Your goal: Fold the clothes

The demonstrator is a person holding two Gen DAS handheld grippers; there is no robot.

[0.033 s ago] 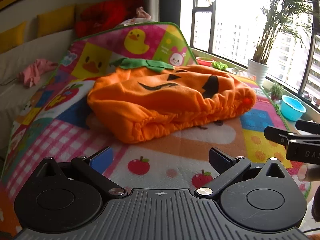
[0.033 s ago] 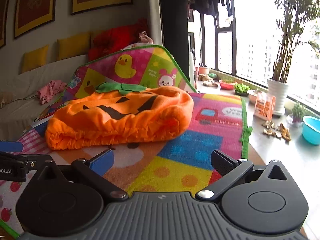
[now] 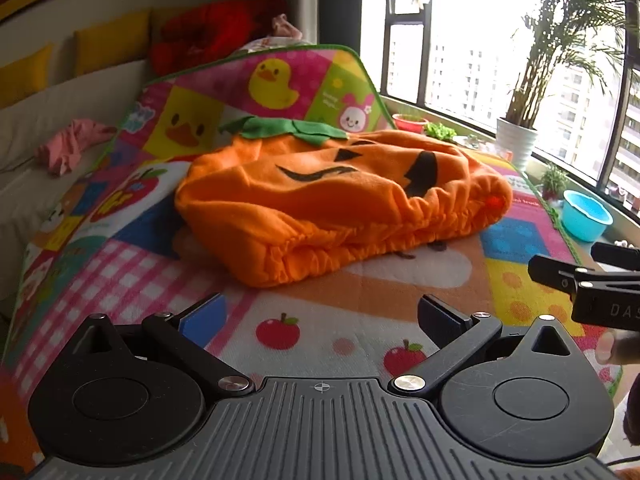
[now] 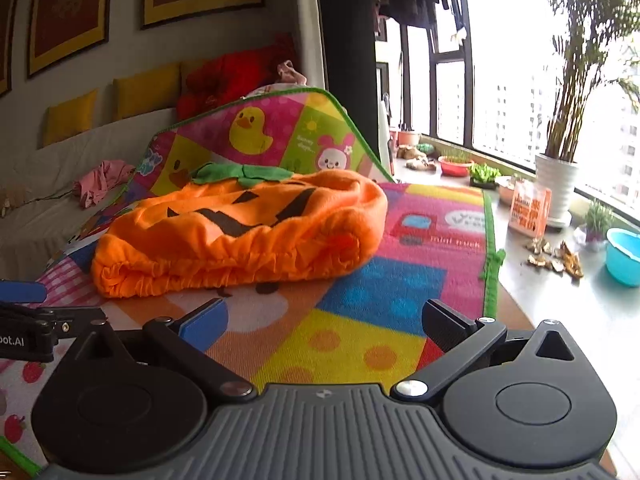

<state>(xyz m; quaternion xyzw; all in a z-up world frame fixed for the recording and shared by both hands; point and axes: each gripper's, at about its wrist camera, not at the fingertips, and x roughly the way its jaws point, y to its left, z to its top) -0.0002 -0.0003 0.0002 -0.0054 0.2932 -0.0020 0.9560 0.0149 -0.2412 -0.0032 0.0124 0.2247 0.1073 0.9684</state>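
Left wrist view: an orange fleece pumpkin costume (image 3: 344, 196), soft and puffy with a gathered elastic hem, black felt face and green leaf collar, lies in a heap on the colourful cartoon-print play mat (image 3: 132, 276); the left gripper (image 3: 322, 316) sits low over the mat short of the hem, jaws spread wide and empty. Right wrist view: the same costume (image 4: 240, 232) rests mid-mat, near a grey ledge (image 4: 560, 304) with a blue plastic bowl (image 4: 624, 256), while the right gripper (image 4: 324, 320) points level at it, jaws released, grasping nothing.
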